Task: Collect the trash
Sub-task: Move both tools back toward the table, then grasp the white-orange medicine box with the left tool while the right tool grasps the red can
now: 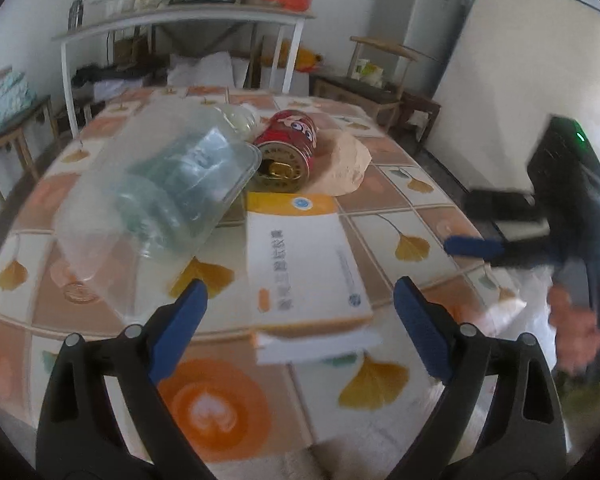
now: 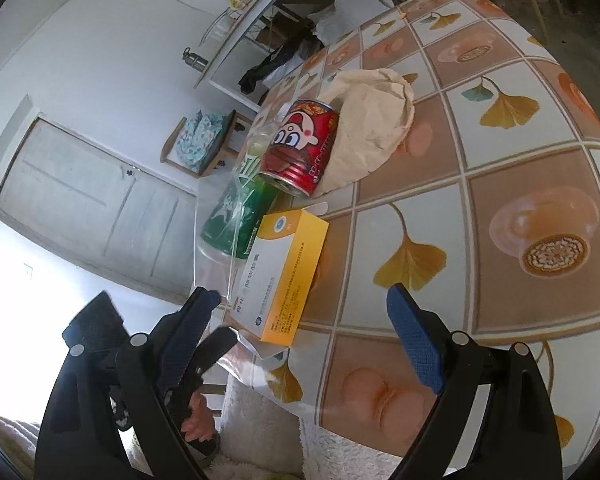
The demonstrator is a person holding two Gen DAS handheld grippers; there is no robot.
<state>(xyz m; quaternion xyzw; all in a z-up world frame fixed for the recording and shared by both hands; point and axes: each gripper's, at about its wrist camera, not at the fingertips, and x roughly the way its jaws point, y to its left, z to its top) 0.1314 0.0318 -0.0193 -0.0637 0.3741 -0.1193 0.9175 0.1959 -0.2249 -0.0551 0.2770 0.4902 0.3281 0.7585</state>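
The clear plastic container (image 1: 156,184), largest of the trash, lies on its side on the tabletop (image 1: 416,208) at about 10 o'clock from the left tongs (image 1: 300,320). It looks light, thin-walled and slippery, likely to buckle, so its stiffer rim is the better place to pinch. A green bottle (image 2: 236,216) shows through its wall.

The white and yellow box (image 1: 300,264) lies straight ahead at 12 o'clock, one end over the tabletop's edge. It seems light, stiff cardboard; its narrow sides suit a grip.

The crumpled paper bag (image 1: 346,168), at 1 o'clock, looks soft and weightless and can be taken anywhere.

The red can (image 1: 290,148), on its side touching the bag, is rigid, smooth and apt to roll; grip across its body.

Both the left and right tongs (image 2: 304,320) stand apart, holding nothing.
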